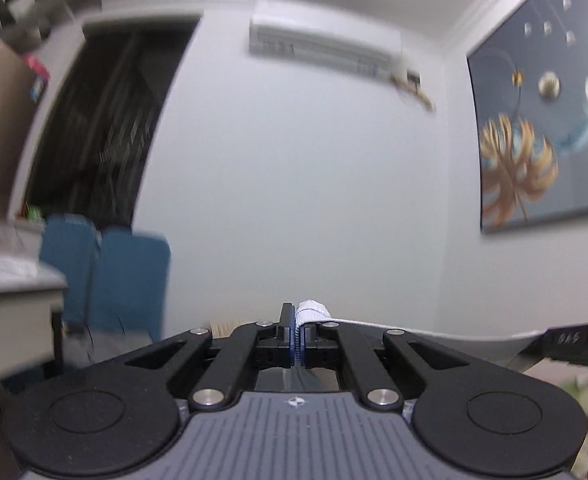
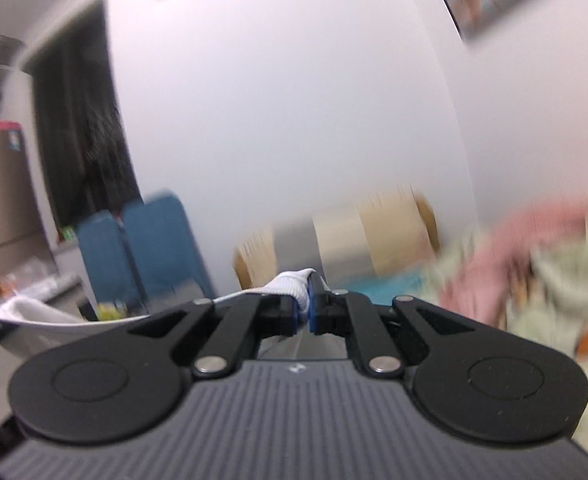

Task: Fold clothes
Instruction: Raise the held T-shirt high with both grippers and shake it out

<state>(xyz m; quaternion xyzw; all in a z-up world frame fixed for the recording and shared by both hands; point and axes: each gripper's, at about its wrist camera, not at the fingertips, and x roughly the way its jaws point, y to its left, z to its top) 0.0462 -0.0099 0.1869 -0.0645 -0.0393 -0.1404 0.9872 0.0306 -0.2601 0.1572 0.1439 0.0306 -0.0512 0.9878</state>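
Left claw (image 1: 297,326) is clamped on a white garment (image 1: 314,309); right claw (image 2: 304,306) is clamped on the same garment (image 2: 289,282), stretched taut between both, held aloft.

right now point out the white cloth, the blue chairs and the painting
white cloth (image 1: 314,310), left wrist view, bunched tip above the jaws
blue chairs (image 2: 153,248), right wrist view, nearer backrest
painting (image 1: 542,120), left wrist view, canvas middle
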